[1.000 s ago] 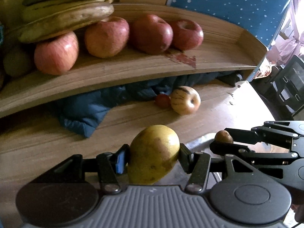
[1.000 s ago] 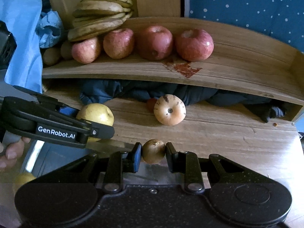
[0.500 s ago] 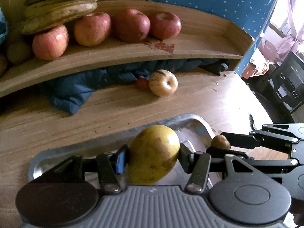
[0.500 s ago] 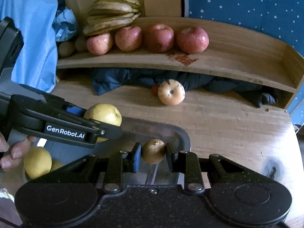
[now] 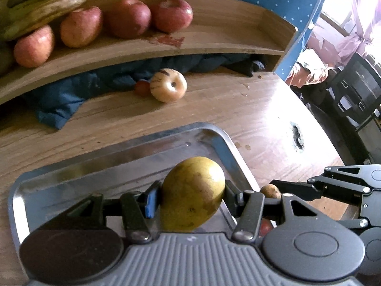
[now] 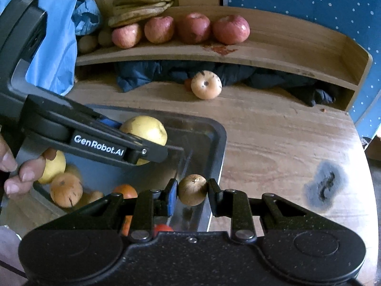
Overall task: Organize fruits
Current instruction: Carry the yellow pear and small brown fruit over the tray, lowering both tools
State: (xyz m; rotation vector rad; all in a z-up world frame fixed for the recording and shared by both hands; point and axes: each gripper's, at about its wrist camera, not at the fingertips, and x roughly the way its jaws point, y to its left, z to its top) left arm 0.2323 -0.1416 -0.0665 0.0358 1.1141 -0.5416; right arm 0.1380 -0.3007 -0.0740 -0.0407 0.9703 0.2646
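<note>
My left gripper point(image 5: 190, 194) is shut on a yellow-green pear point(image 5: 193, 193) and holds it above the metal tray point(image 5: 71, 166); the pear also shows in the right wrist view point(image 6: 145, 131). My right gripper point(image 6: 192, 190) is shut on a small brown round fruit point(image 6: 192, 189) above the tray's right rim point(image 6: 220, 143); that fruit shows small in the left wrist view point(image 5: 270, 190). Several orange, yellow and red fruits point(image 6: 65, 188) lie in the tray. A pale striped fruit point(image 5: 167, 84) and a small red fruit point(image 5: 142, 87) lie on the table.
A curved wooden shelf point(image 5: 214, 31) holds several red apples point(image 5: 128, 16) and bananas point(image 6: 142, 2). Dark blue cloth point(image 5: 62, 95) lies under it. The wooden table point(image 6: 285, 143) has a dark burn mark point(image 6: 325, 186). A blue dotted panel point(image 6: 309, 0) stands behind.
Both grippers have pulled back from the shelf with their fruits still held. The metal tray has come into view beneath them, and the shelf looks farther away.
</note>
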